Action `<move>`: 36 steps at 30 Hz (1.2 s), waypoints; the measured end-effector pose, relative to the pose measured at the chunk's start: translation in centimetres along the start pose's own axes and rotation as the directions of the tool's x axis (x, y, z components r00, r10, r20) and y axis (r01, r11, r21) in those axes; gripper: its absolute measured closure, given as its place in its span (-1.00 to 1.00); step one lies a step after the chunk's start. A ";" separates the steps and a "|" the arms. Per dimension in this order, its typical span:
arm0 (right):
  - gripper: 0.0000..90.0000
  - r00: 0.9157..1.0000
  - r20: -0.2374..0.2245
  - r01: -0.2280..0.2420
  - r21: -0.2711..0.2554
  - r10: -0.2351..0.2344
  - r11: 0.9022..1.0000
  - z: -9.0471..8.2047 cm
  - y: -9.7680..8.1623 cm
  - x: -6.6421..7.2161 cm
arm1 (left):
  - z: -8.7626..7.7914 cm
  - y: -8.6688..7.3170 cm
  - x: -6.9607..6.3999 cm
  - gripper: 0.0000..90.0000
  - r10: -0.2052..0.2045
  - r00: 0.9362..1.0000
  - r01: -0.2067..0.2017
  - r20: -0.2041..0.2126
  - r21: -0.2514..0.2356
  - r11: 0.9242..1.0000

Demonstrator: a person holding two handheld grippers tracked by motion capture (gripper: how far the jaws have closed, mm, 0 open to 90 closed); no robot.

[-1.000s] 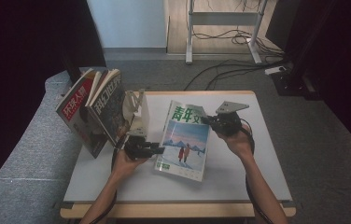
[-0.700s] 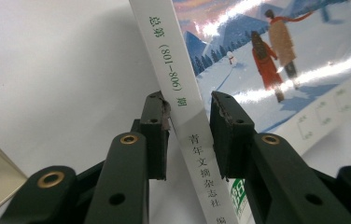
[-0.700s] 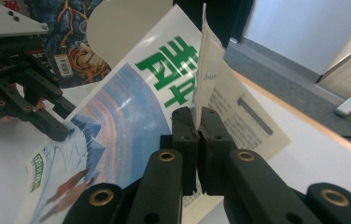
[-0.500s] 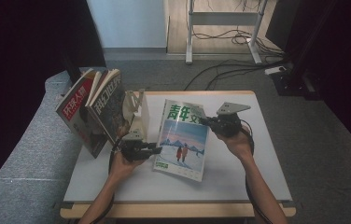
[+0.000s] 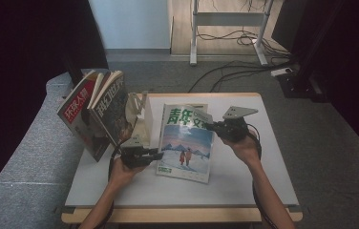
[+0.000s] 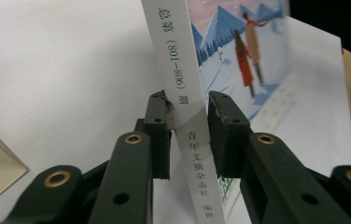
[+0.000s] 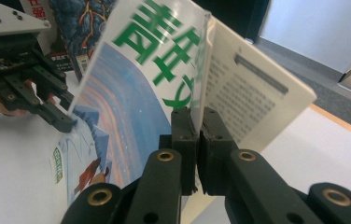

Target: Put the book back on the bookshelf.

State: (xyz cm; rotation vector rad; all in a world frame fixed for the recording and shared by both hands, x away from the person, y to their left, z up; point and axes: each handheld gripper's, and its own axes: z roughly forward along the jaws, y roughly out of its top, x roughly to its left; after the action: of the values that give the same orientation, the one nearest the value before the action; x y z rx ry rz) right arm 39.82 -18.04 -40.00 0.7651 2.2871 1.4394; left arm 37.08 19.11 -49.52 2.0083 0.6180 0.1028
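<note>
I am working in what looks like a recording room or lab, not a home. My counter [image 5: 244,181] is a plain white top with a wood edge, standing on grey carpet [image 5: 340,157]. Black curtains [image 5: 20,47] hang dark on the left and right, as in a studio. Loose cables [image 5: 230,71] run over the floor to a power strip [image 5: 282,72], past the metal legs of a frame [image 5: 194,33] by a pale wall. A grey upholstered seat [image 5: 29,157] stands just beside the counter.
</note>
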 end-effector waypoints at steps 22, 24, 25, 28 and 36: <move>0.13 1.000 0.014 -0.021 0.008 0.021 1.000 -1.0 -0.4 0.1 | -1.7 -1.2 -2.1 0.66 0.095 0.995 -0.095 -0.002 -0.031 0.995; 0.00 1.000 0.000 -0.032 0.018 0.032 0.999 -0.7 -1.0 0.0 | -1.8 -1.3 -2.2 0.66 0.100 0.995 -0.100 -0.006 -0.035 0.994; -0.10 0.999 -0.019 -0.037 0.028 0.037 0.999 -0.3 -1.6 0.0 | -1.8 -1.3 -2.3 0.66 0.104 0.995 -0.104 -0.007 -0.036 0.994; -0.16 0.996 -0.071 -0.051 0.027 0.052 0.998 0.5 -2.3 0.1 | -1.9 -1.5 -2.5 0.66 0.114 0.993 -0.114 -0.010 -0.041 0.993; 0.04 0.991 -0.123 -0.042 0.024 0.044 0.999 1.5 -2.6 0.9 | -2.1 -1.9 -2.7 0.66 0.120 0.993 -0.121 -0.014 -0.061 0.991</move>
State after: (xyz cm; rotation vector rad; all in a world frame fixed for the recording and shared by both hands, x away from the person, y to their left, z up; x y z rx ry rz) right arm 39.27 -17.31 -43.01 0.7554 2.3957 1.5234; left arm 33.32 20.30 -49.59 1.9858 0.4939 0.2028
